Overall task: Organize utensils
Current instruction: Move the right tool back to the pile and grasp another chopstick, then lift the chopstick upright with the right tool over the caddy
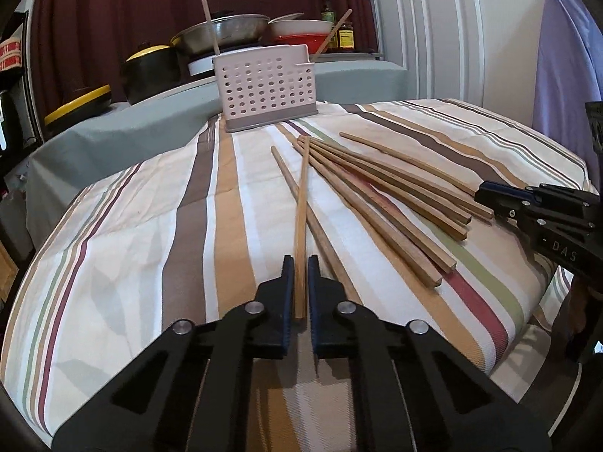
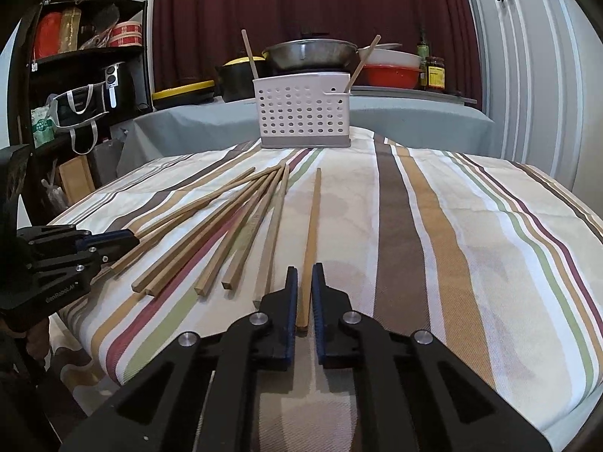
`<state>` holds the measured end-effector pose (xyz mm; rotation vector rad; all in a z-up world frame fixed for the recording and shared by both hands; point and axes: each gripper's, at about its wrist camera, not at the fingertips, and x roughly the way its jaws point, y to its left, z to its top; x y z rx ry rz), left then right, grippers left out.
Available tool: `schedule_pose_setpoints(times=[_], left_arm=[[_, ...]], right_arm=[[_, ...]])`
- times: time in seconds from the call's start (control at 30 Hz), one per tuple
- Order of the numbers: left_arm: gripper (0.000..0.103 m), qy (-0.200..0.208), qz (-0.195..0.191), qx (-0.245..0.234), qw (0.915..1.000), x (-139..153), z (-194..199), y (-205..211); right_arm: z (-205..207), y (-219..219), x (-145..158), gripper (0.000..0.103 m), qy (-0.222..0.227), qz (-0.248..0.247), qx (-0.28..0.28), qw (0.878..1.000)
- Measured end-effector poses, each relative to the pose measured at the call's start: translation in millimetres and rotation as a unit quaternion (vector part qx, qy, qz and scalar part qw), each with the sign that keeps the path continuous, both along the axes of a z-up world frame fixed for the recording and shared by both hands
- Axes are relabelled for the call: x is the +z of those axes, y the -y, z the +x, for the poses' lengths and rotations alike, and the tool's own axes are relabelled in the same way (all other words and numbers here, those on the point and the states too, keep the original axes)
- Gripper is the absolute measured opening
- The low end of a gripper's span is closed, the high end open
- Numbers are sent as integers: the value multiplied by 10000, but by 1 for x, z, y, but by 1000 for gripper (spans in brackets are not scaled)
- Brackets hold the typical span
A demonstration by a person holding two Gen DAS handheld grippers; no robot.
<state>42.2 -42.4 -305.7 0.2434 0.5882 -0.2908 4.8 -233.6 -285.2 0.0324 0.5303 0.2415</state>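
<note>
A: Left wrist view, from the left edge: striped tablecloth across most of the frame. At upper centre, a white perforated utensil holder, upright at the cloth's far edge, with two chopsticks already standing in it.

B: And lower centre?

A: Left gripper, jaws nearly closed, clamped on a light chopstick. Stick's near end between the blue pads, far end pointing up the frame toward the holder, crossing over a darker chopstick on the cloth.

B: Right of that?

A: Fan of loose chopsticks flat on the cloth, tips converging near frame centre, butt ends spread toward the lower right. At the right edge, the right gripper, its tips at the butt end of the outermost stick.

B: Right wrist view now, same order.

A: Far left, the left gripper seen side-on, at the butt end of the leftmost stick. Then the fan, tips gathered toward upper centre. Holder upright at top centre.

B: Lower centre?

A: Right gripper, jaws almost shut, pinching a single chopstick. Butt end between the pads, rest lying straight up the frame on the cloth, just right of the fan and apart from it.
</note>
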Motion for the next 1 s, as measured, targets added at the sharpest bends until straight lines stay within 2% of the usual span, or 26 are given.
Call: schedule_pose_setpoints(times=[0.43, 1.0], left_arm=[[6, 97, 124, 10, 9999, 3, -4, 2], [6, 564, -154, 47, 9983, 33, -17, -7]], right_arm=[[1, 3, 1, 6, 22, 78, -19, 10000], [-9, 2, 23, 6, 353, 2, -64, 9994]])
